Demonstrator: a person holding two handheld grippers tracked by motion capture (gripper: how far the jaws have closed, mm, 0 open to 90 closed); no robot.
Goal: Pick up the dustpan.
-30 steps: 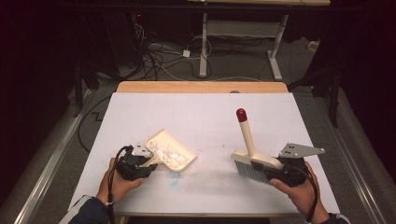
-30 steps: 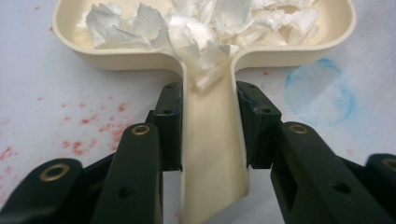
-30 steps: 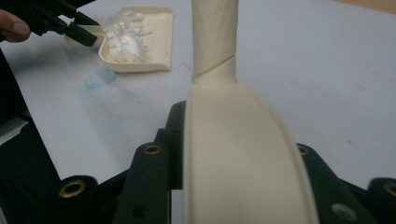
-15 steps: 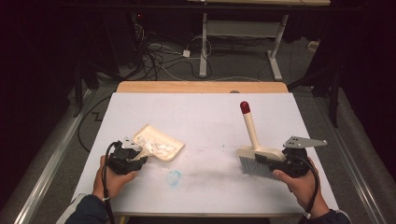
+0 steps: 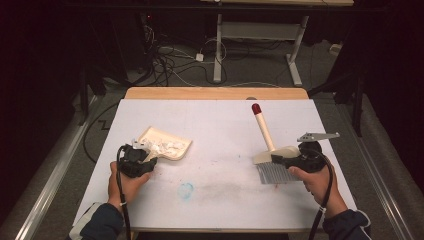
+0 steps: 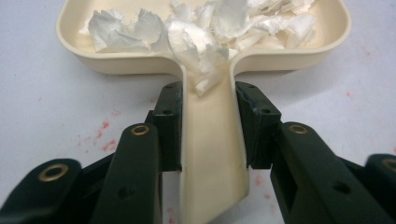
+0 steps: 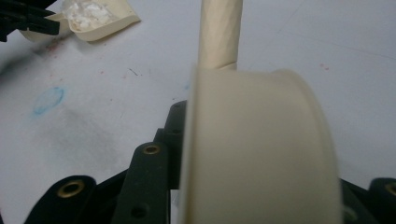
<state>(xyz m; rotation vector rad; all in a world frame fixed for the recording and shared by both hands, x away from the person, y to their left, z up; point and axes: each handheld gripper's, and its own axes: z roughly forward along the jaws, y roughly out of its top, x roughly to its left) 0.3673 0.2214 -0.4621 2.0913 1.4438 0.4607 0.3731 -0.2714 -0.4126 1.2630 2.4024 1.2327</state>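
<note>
A cream dustpan (image 5: 167,142) (image 6: 205,42) lies at the table's left, holding several torn white paper scraps (image 5: 162,146) (image 6: 187,32). My left gripper (image 5: 136,159) (image 6: 208,126) is shut on its flat handle, one pad on each side. At the right, my right gripper (image 5: 290,161) is shut on the cream head of a hand brush (image 5: 274,155) (image 7: 261,149). Its grey bristles (image 5: 276,174) point toward the near edge and its red-tipped handle (image 5: 262,126) slants away. In the right gripper view the brush head hides the right jaw, and the dustpan (image 7: 100,18) lies far left.
The white table top (image 5: 220,130) carries a blue smudge (image 5: 186,190) (image 7: 48,100) and a grey smear near the front middle. A wooden strip (image 5: 215,93) runs along the far edge. Cables and desk legs stand on the floor beyond.
The dustpan and my left gripper have slid left along the table. The brush and my right gripper have shifted right and slightly nearer. Both grips are unchanged.
</note>
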